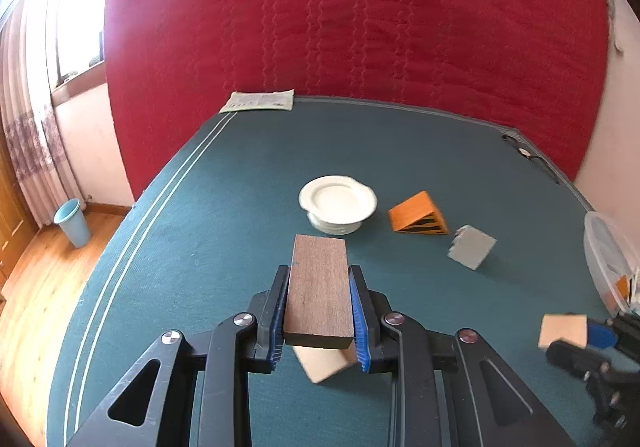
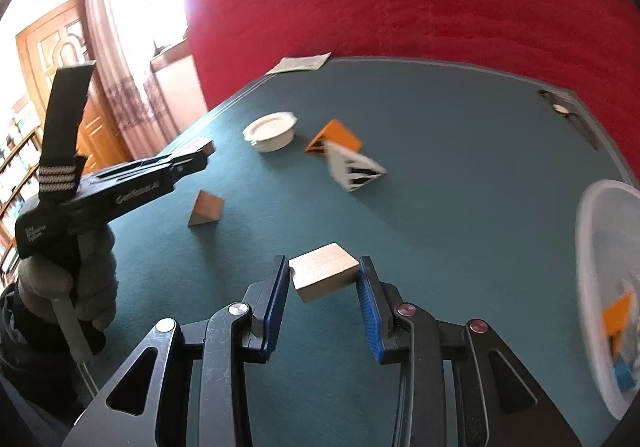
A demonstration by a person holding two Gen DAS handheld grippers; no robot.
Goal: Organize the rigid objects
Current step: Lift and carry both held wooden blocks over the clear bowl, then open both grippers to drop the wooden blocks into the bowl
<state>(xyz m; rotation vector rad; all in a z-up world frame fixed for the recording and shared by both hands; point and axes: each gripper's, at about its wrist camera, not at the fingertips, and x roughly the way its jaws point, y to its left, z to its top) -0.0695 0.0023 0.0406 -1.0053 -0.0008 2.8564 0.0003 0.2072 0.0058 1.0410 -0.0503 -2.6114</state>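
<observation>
**A:** Closest in, the left gripper point(image 1: 319, 311) is clenched on the dark wooden block point(image 1: 319, 291), blue pads flat on its two long sides, the block lifted off the green table point(image 1: 168, 247). What makes this carry go well?

**B:** I'd keep the block level and the squeeze steady. The grip looks square, so it shouldn't twist. The clear plastic bin point(image 1: 608, 259) at the table's right edge already holds some pieces, so I judge that is where it goes. Swing wide of the other gripper on the way.

**A:** And the right gripper point(image 2: 324, 287)?

**B:** It has a pale wooden block point(image 2: 325, 271) between its pads, but only by one corner on the right pad, with a gap on the left side. I can't tell whether it's truly gripped or just bracketed. I'd close fully before lifting or moving further.

**A:** Poses?

**B:** Seen from the right wrist, the left tool is held out level over the table, the gloved hand point(image 2: 68, 279) wrapped round its handle, fingers pointing toward the white dish point(image 2: 272, 131). The right tool angles down, with the bin to its right.

**A:** Farther out from that dish?

**B:** Nearer than the dish lies a small wooden wedge point(image 2: 206, 209). Just right of the dish sit an orange striped wedge point(image 2: 338, 135) and a white striped one point(image 2: 354, 169), apparently touching. Beyond the dish, a paper sheet point(image 2: 302, 63) lies at the far edge.
</observation>
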